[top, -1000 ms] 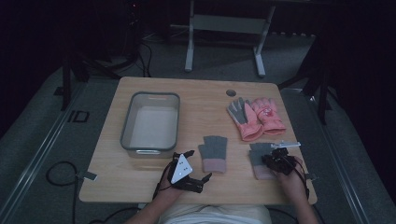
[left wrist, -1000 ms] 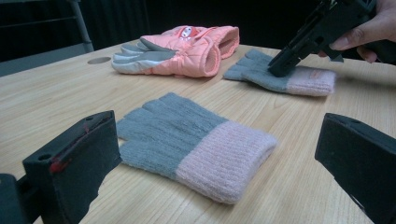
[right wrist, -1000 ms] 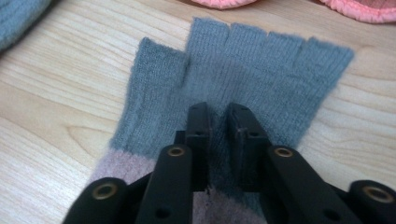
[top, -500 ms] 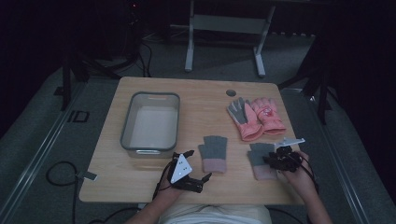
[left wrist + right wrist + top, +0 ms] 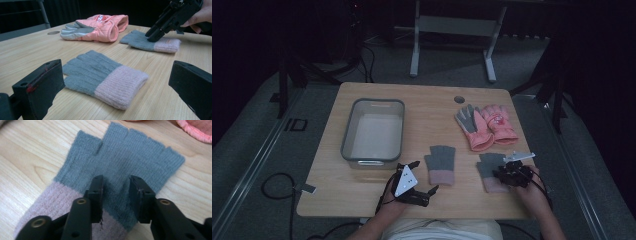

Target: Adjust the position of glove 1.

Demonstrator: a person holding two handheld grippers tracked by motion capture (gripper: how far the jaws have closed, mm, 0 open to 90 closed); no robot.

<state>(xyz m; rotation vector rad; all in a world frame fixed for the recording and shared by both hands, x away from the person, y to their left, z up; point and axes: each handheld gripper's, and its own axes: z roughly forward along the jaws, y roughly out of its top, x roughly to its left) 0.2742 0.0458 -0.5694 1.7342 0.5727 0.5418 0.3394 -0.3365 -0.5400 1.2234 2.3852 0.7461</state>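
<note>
Two grey knit fingerless gloves with pink cuffs lie flat near the table's front edge. My right gripper points down on the right glove. Its fingertips rest on the grey palm just above the cuff. The jaws have just been closing and stand a little apart, open, with glove fabric between them. My left gripper rests low on the table, jaws wide open. It faces the left glove without touching it. In the left gripper view the right gripper presses on the far glove.
A pair of padded pink gloves lies behind the knit ones. A grey-rimmed tray stands on the left half of the wooden table. A round hole sits near the back edge. Cables run on the floor.
My right hand has shifted slightly over the right knit glove and its top plate has tilted a little. The left gripper and both gloves lie as before.
</note>
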